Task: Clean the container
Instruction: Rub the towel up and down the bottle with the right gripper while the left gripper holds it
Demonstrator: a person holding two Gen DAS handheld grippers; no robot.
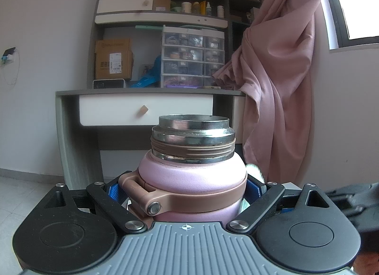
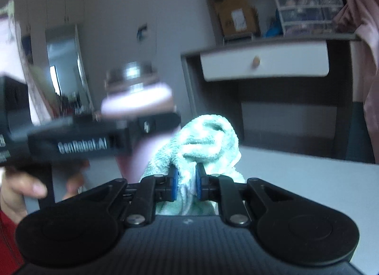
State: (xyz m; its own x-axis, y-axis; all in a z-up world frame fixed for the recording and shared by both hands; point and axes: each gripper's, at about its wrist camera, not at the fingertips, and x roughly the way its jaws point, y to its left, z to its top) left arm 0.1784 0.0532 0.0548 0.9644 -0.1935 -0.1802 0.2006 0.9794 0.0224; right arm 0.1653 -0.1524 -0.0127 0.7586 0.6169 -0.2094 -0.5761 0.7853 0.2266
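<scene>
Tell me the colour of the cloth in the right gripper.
Pale mint green cloth, clearest in the right wrist view.

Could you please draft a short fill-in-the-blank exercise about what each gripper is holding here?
1. The left gripper clamps a flask whose body is coloured ____.
2. The right gripper pinches a pale green ____.
3. The flask's lid is ____, leaving its steel mouth open.

Missing words: pink; cloth; off

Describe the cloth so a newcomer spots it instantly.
Start at the grey desk with the white drawer, then drop to the pale tabletop in front of it. There the right tool pinches a bunched cloth: fluffy, mint-green terry, the only soft thing beside the hard pink flask.
</scene>
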